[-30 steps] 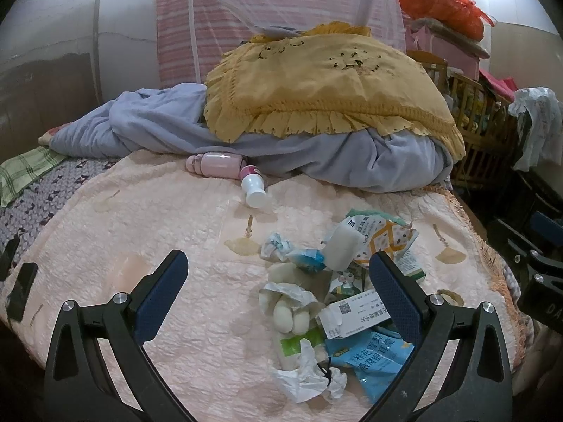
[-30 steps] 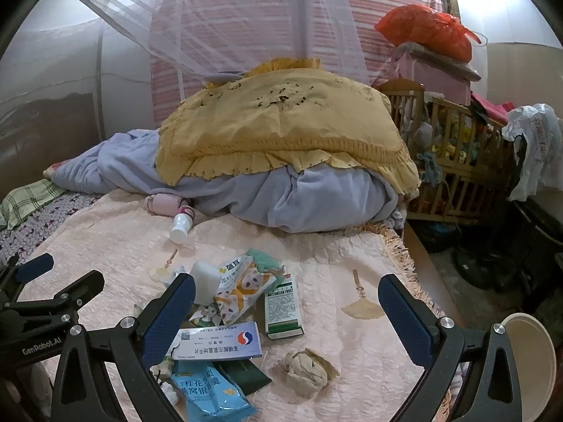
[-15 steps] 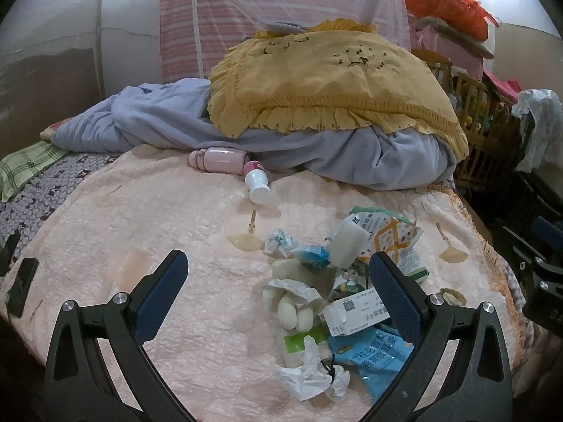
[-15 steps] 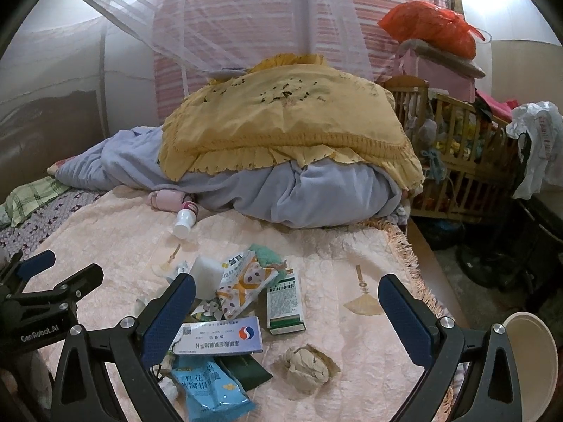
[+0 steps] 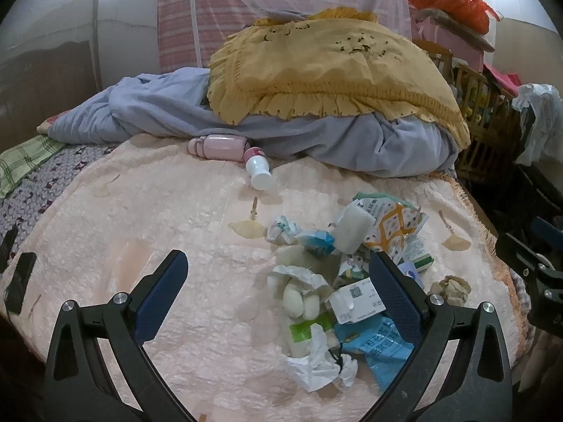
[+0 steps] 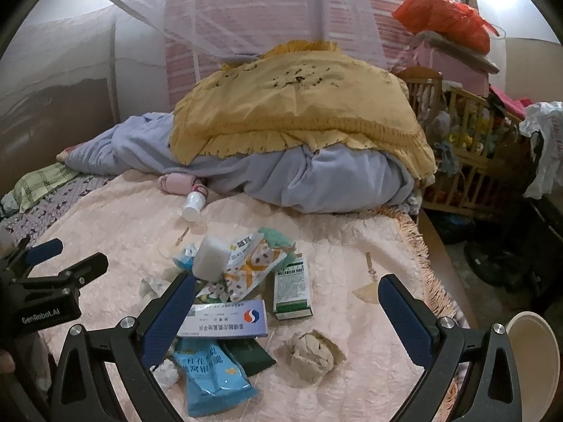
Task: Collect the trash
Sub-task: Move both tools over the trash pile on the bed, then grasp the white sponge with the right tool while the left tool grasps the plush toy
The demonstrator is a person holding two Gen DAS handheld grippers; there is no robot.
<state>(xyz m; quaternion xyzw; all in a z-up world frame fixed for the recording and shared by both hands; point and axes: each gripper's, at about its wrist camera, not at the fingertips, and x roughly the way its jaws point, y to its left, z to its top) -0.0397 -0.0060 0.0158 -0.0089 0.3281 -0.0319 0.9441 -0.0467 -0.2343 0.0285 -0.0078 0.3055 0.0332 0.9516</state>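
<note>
Nothing is collected yet, as far as I can see. My left tool (image 5: 278, 288) is spread wide with nothing between its pads, hanging over the near part of the bed (image 5: 176, 239). My right tool (image 6: 286, 311) is just as wide and just as empty, hovering over the same bed from the other side.

The trash sits in one loose heap on the pink bedspread, between my two tools. In it I count a white foam block (image 6: 210, 259) resting on an orange-patterned wrapper (image 6: 255, 269), a green and white box (image 6: 292, 290) just beside that, a long white box (image 6: 225, 320) lying flat across the front, and a blue packet (image 6: 211, 374) nearest me, partly overlapping a dark green sachet (image 6: 251, 355). A crumpled brown paper ball (image 6: 311, 353) lies on its own, a little apart from the heap on the right. From the left view I also see a white tissue (image 5: 318, 365) at the near edge and a torn white wrapper (image 5: 302, 288) in the middle.

Farther back, touching the grey blanket (image 6: 316, 179), lie a pink bottle (image 5: 220, 146) and a small white bottle (image 5: 258, 172); whether they count as trash I cannot tell.

A pale round rim at the lower right, off the bed, may be the bin (image 6: 535, 358); it looks empty from here. So every piece is left to do, and I judge the paper ball the easiest first pick for my right tool.
</note>
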